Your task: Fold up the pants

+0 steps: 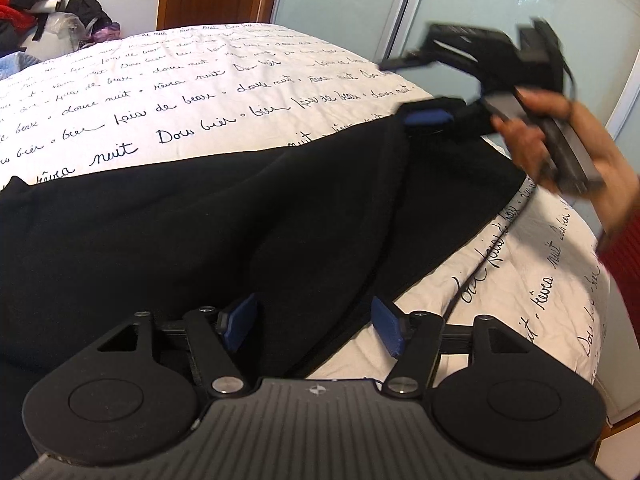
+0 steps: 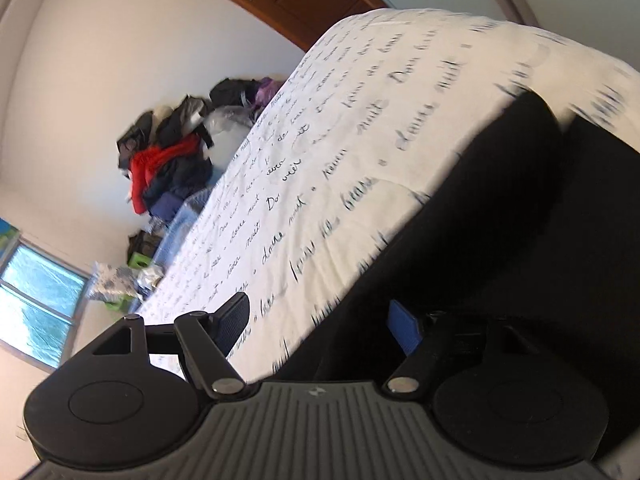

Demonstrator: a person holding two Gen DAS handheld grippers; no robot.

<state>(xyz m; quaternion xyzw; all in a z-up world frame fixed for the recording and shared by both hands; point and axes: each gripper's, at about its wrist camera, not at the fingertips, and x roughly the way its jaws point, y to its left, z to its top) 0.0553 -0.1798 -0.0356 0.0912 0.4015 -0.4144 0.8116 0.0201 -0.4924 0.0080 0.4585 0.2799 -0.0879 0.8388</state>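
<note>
Our left gripper (image 1: 314, 326) hovers, jaws wide, over the black fabric pants (image 1: 224, 220) on the script-printed white bedspread (image 1: 168, 92), while only its view shows our right gripper (image 1: 430, 118), jaws apart at the pants' edge.

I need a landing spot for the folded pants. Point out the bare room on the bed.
Free: the white script-printed bedcover beyond the black pants, toward the clothes pile. A narrower strip borders the pants' near edge, crossed by a black cable. Crowded: the right gripper at the pants' far corner.
</note>
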